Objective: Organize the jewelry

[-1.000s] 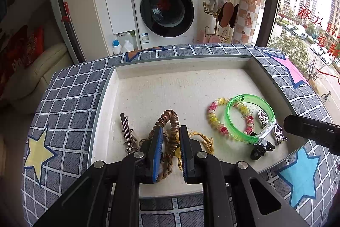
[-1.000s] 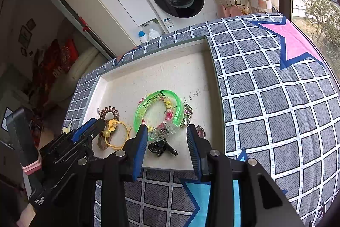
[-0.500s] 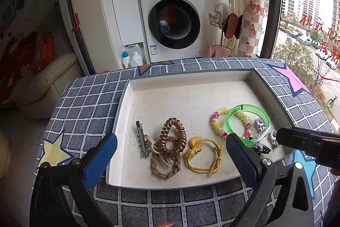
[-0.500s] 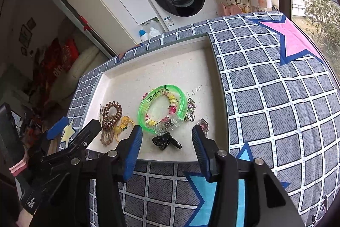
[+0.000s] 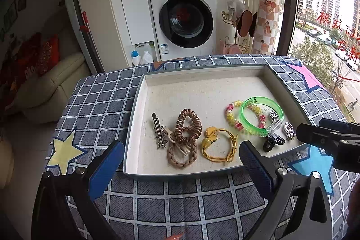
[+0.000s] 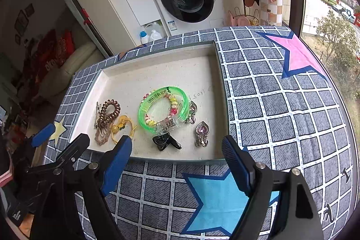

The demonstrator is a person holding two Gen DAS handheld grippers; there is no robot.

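The left gripper [image 5: 180, 163] stands fully open and holds nothing. The right gripper [image 6: 177, 159] is opening, with nothing between its jaws. All jewelry lies in the tray [image 5: 202, 77]: a green bangle [image 6: 163, 108] (over a bead bracelet [image 5: 231, 115]), a coil tie [image 5: 187, 125] and a black clip [image 6: 166, 142].

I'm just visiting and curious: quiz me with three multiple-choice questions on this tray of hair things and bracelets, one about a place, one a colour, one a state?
1. Where does the black claw clip lie?
A. near the tray's front edge
B. on the checked cloth
C. in a gripper

2. What colour is the bangle?
A. red
B. green
C. black

3. What does the left gripper hold?
A. the yellow hair tie
B. the brown coil tie
C. nothing

Answers:
1 A: the black claw clip sits inside the tray, near the front.
2 B: the bangle is translucent green.
3 C: the left gripper is open and empty.
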